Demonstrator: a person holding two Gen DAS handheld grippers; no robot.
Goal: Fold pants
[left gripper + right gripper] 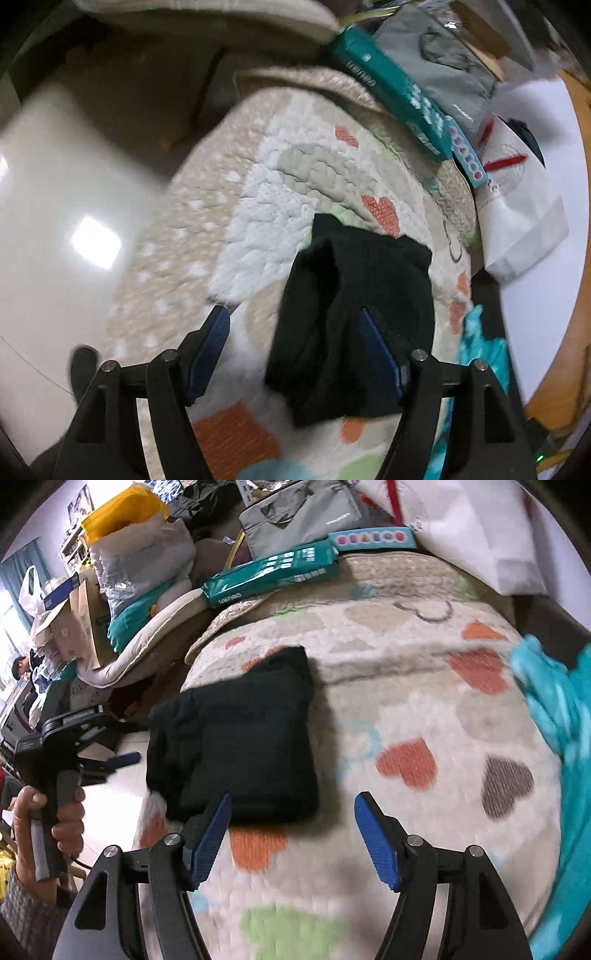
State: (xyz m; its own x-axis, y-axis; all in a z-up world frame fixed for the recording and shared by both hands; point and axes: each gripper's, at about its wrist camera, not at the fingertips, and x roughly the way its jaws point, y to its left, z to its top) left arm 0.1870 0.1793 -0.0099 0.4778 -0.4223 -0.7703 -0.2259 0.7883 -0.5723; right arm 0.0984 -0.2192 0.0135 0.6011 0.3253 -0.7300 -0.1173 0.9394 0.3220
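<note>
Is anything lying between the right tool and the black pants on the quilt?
Nothing visible does. The folded black pants lie flat on the heart-print quilt, just ahead of the open right tool, with only bare quilt between. The turquoise cloth sits well off to the right.

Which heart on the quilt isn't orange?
The brown heart, right of the open right gripper, near the teal cloth; the others are orange.

Indoor light, glare patch on glossy floor (96,242), motion blur, fisheye bending, dark vignetted corners
</note>
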